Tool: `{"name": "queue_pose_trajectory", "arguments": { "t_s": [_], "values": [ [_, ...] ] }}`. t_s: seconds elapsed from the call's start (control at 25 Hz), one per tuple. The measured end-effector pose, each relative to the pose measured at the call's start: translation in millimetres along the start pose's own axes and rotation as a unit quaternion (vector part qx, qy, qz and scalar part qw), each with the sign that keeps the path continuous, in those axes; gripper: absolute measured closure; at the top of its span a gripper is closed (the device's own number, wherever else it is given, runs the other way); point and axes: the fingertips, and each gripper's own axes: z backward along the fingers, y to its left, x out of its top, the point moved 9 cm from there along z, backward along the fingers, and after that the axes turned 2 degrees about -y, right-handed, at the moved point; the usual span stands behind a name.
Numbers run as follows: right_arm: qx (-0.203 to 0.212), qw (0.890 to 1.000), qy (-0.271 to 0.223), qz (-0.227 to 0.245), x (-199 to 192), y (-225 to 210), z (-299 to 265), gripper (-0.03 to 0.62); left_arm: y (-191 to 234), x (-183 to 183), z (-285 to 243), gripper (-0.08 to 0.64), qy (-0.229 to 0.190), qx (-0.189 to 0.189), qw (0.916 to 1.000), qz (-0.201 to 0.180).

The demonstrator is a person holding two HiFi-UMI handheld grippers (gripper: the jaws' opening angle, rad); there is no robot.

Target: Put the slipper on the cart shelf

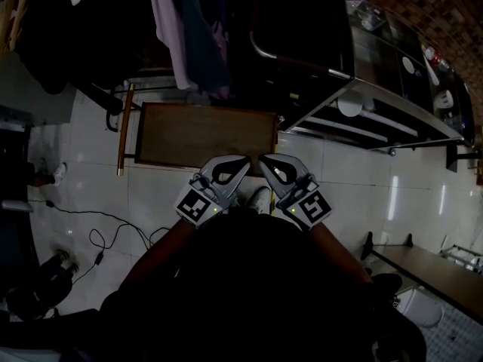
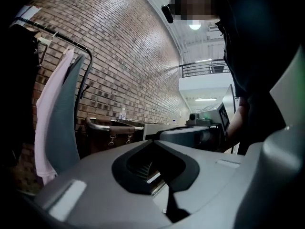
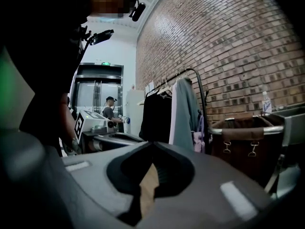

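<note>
Your left hand-held gripper [image 1: 244, 160] and right hand-held gripper [image 1: 265, 160] hang side by side close in front of your body, tips almost touching each other. Each gripper view shows its own jaws pressed together at the tips with nothing between them: the left hand-held gripper [image 2: 152, 142] faces a brick wall [image 2: 128, 56], and the right hand-held gripper [image 3: 152, 143] faces a clothes rack [image 3: 177, 109] hung with dark and pale garments. In the head view, both tips sit over the near edge of the brown cart shelf [image 1: 198, 136], whose handle [image 1: 121, 130] runs along its left side. The only thing that looks like the slipper [image 1: 260, 199] is a pale shape on the floor tiles [image 1: 151, 202], showing in the gap between the two gripper bodies, below them and just on your side of the cart. The picture is too dim to be sure of it. It is apart from both sets of jaws. A steel counter [image 1: 392, 96] stands to the right of the cart.
</note>
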Motion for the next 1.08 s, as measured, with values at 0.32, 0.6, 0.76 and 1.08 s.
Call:
{"name": "queue_pose_trajectory", "arguments": {
  "t_s": [0.32, 0.6, 0.76, 1.08],
  "values": [
    [-0.008, 1.0, -0.009, -0.021, -1, -12, 5, 0.591, -5, 2, -15, 0.56, 0.007, -0.005, 0.9999, -0.006],
    [0.001, 1.0, -0.015, -0.023, 1, -13, 11, 0.591, -12, 3, -23, 0.56, 0.008, -0.009, 0.9999, -0.01],
    [-0.002, 1.0, -0.016, -0.024, -1, -15, 15, 0.591, -16, 1, -27, 0.56, 0.01, -0.014, 0.9998, -0.01],
    [-0.01, 0.999, -0.013, -0.039, -7, -21, 20, 0.591, -13, -7, -31, 0.56, -0.001, -0.004, 1.0, -0.005]
  ]
}}
